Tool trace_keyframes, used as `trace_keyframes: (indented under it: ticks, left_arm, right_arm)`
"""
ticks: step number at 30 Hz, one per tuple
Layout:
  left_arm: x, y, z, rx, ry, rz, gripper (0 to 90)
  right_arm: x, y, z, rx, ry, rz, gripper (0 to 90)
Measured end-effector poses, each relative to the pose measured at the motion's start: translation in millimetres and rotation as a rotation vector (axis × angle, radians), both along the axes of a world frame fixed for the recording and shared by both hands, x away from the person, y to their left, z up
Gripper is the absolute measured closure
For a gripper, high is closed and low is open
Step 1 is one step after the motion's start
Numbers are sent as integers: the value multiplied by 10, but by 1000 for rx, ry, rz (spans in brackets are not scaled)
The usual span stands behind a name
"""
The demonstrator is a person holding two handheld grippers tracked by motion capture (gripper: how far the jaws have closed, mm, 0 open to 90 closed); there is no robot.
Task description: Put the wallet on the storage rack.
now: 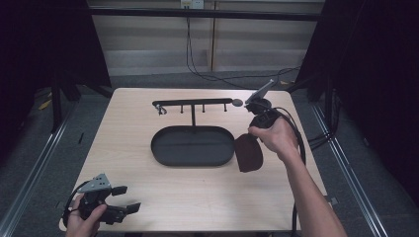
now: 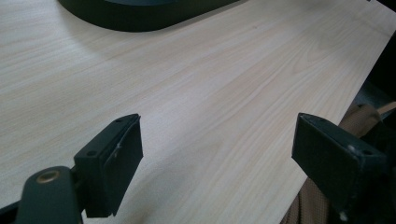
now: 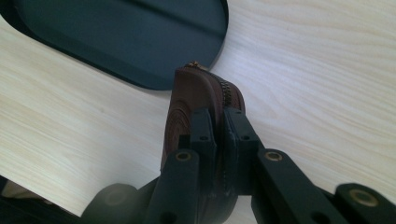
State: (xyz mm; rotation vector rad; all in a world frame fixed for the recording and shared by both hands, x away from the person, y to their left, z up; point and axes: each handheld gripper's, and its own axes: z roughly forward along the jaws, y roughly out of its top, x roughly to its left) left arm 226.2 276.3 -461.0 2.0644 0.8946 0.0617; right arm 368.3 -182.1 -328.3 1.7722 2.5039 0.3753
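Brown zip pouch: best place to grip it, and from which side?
By the zipped edge, as the right gripper does now: its fingers pinch the pouch across its thin width, one on each flat face. The pouch is flat and hangs beside the black tray, so coming from above onto the narrow zipper seam looks most secure.

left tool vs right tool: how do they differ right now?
The left tool has its jaws wide apart with nothing between them; the right tool is shut on a brown zippered pouch. In the high view the left tool sits low at the table's near left corner, the right tool beside the black oval tray. Both are hand-held with black jaws.
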Motion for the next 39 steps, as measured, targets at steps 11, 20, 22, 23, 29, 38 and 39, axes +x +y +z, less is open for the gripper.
trace_keyframes:
  ticks: [11, 20, 22, 23, 29, 38, 39]
  left_arm:
    - [-4, 4, -11, -19, 22, -2, 162]
    - [-39, -1, 14, -22, -2, 0, 162]
    - [-36, 1, 9, -17, -3, -3, 162]
    - [-38, 3, 8, -12, -8, -8, 162]
    - [-59, -25, 6, 15, -35, -23, 162]
    - [-49, -13, 5, 15, -33, -29, 162]
    - [-50, -13, 6, 15, -33, -29, 162]
  right_arm:
    - [152, 75, 60, 87, -45, -3, 836]
    - [281, 87, -51, 141, -57, -28, 838]
    - [307, 96, -69, 157, -63, -33, 838]
    - [318, 98, -75, 167, -66, -35, 838]
    - [384, 114, -141, 215, -65, -59, 839]
    - [454, 141, -266, 256, -67, -104, 842]
    - [463, 139, -275, 257, -69, -109, 842]
